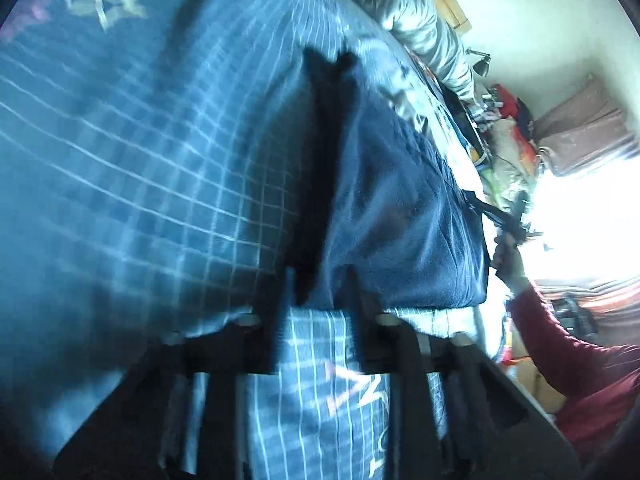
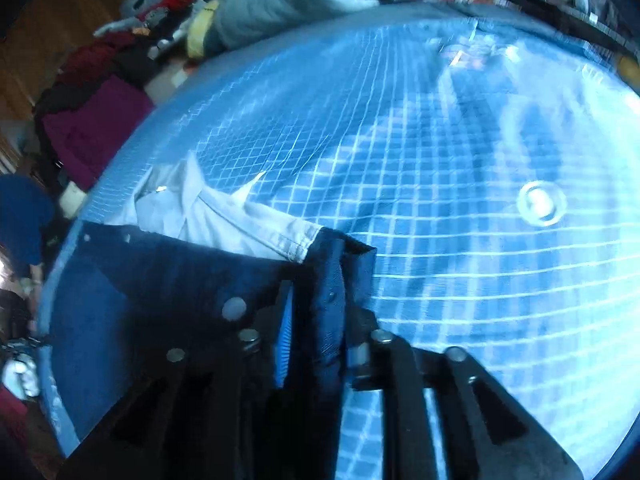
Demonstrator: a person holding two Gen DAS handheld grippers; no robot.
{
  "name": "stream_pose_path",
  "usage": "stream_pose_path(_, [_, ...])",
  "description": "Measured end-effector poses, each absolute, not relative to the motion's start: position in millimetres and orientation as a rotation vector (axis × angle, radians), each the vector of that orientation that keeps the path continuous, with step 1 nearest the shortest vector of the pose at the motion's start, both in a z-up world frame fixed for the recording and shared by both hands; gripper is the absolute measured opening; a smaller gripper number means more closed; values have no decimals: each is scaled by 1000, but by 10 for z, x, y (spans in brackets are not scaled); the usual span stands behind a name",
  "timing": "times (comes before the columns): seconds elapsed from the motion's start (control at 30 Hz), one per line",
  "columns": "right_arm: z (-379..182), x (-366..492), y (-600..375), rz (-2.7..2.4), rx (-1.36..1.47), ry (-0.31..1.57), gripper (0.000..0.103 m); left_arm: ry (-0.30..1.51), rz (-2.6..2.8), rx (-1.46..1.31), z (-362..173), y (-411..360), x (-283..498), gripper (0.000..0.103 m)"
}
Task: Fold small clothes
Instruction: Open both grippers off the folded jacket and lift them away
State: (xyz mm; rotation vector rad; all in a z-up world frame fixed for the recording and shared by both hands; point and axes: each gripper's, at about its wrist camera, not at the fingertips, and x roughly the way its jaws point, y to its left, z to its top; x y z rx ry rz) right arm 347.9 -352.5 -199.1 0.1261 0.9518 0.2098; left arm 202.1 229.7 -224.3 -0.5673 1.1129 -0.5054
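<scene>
On blue checked bedspread [image 2: 440,160]: navy garment [image 2: 160,272]; both hand-held grippers parted, fabric loose between; clothes heaps around.

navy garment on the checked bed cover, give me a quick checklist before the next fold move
1. Navy garment lies on the checked bed cover: ok.
2. Right gripper has fabric between its fingers: ok, a navy corner sits there; whether the pads press on it: cannot tell.
3. Left gripper has fabric between its fingers: ok, dark cloth is there; grip: cannot tell, the picture is blurred.
4. White garment clear of the fold: not ok, it lies against the navy garment's far edge.
5. Landing area on the cover free: ok in the right wrist view.
</scene>
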Motion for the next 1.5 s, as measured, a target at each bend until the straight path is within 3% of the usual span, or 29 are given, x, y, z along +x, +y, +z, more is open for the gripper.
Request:
stream_pose_path(0.17, [-1468,2595,-3281,203,89,792,39,991,-498,-440,-1900,1936,1941,47])
stream_pose_path(0.37, [-2034,1790,-2831,311,126,929,38,983,-518,-433,-2147,1421,2408,51])
stream_pose_path(0.4, [-2178,1721,-2840,296,137,959,36,1033,-466,-434,-2289,1408,2507,49])
stream_pose_path(0.47, [-2253,1626,-2949,288,186,950,26,1060,-428,-517,-2479,1505,2625,33])
stream_pose_path(0.53, [-2173,1635,-3099,239,186,955,23,1029,-406,-595,-2454,1650,2588,32])
stream_pose_path(0.63, [-1942,1803,-3231,194,117,900,36,995,-377,-615,-2392,1751,2422,38])
stream_pose_path(0.7, [-1834,2076,-3292,199,92,866,36,992,-379,-603,-2341,1683,2274,52])
stream_pose_path(0.8, [-1816,2656,-3384,202,98,842,36,998,-427,-617,-2317,1540,2114,57])
stream_pose_path(0.97, [-2302,3582,-3593,195,199,983,36,1039,-494,-650,-2397,1241,2083,59])
stream_pose_path(1.1, [-2401,3709,-3864,224,348,930,32,1062,-527,-668,-2459,1124,2083,59])
stream_pose_path(1.2, [-2231,3649,-3908,201,296,869,43,1058,-524,-671,-2467,1121,2074,59])
stream_pose_path(1.37, [-1944,3315,-3927,109,175,776,39,1041,-517,-673,-2447,1144,2004,63])
stream_pose_path(1.43, [-2015,3238,-3765,120,88,801,32,1018,-525,-672,-2471,1164,1923,69])
stream_pose_path(1.5, [-2191,3209,-3601,115,-15,878,26,995,-540,-649,-2470,1082,1873,82])
